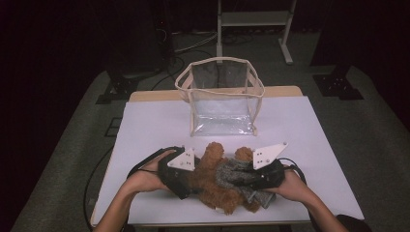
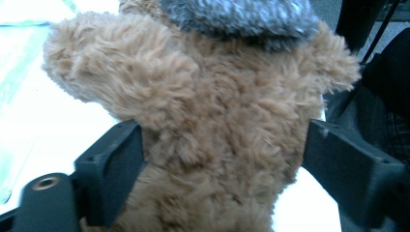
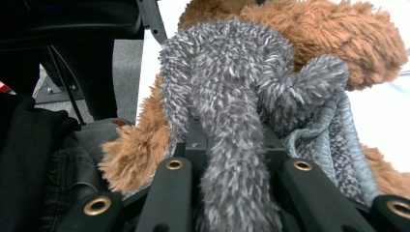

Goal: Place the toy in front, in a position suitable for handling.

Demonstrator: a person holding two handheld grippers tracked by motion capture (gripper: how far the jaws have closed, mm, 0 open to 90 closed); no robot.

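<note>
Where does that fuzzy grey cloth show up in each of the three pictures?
High view: the grey cloth lies across the brown teddy bear, low in the middle, by the right tool.
Left gripper view: a strip along the top edge, above the bear's body.
Right gripper view: middle of the picture, running down between the jaws.
Shared landmark: the bear's brown fur, which the cloth always touches.
</note>
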